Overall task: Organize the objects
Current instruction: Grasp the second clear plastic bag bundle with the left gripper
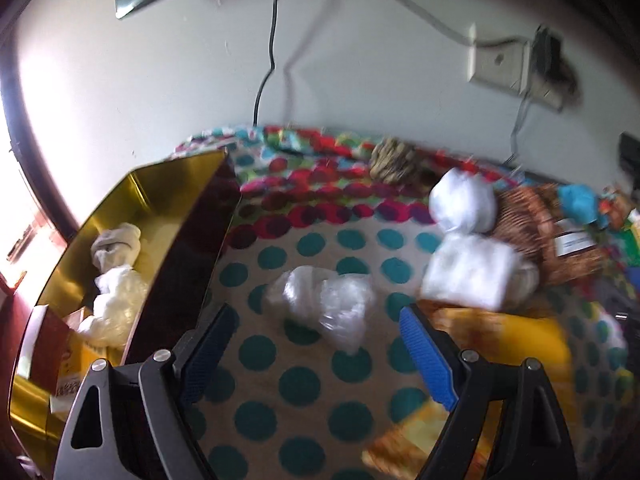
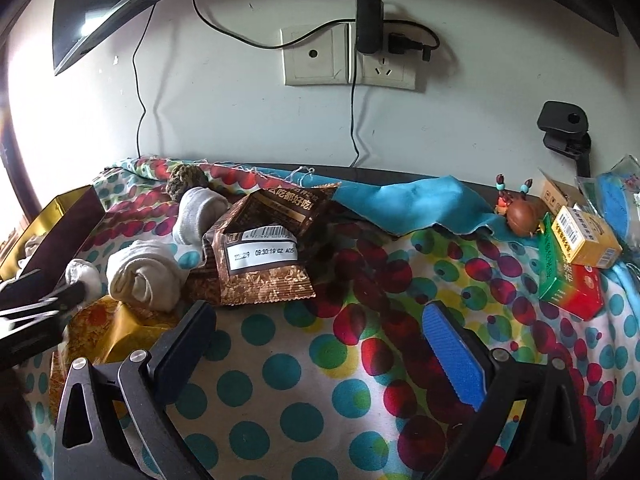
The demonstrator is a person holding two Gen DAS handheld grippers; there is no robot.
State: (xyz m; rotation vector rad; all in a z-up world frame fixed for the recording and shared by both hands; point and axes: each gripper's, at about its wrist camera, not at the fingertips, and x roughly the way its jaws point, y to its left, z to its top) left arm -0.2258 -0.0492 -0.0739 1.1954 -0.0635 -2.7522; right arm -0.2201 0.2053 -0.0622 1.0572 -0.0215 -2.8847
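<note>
My left gripper [image 1: 316, 316] is open and hangs over the dotted cloth, with a crumpled clear plastic bag [image 1: 320, 308] lying just ahead between its fingers, untouched. To its left stands a gold box [image 1: 168, 184] holding a sock and plastic bags. Two white rolled socks [image 1: 462, 200] lie to the right, beside brown snack packets [image 1: 552, 232]. In the right wrist view, my right gripper [image 2: 320, 312] is open and empty above the cloth. A brown snack packet [image 2: 260, 256] and rolled socks [image 2: 148, 276] lie beyond its left finger.
A yellow packet [image 2: 116, 328] lies near the socks. Medicine boxes [image 2: 584, 236] are stacked at the right, near a brown figurine [image 2: 520, 212] and a blue cloth [image 2: 420, 204]. A pine cone [image 2: 184, 184] sits at the back. The wall carries sockets [image 2: 348, 56] and cables.
</note>
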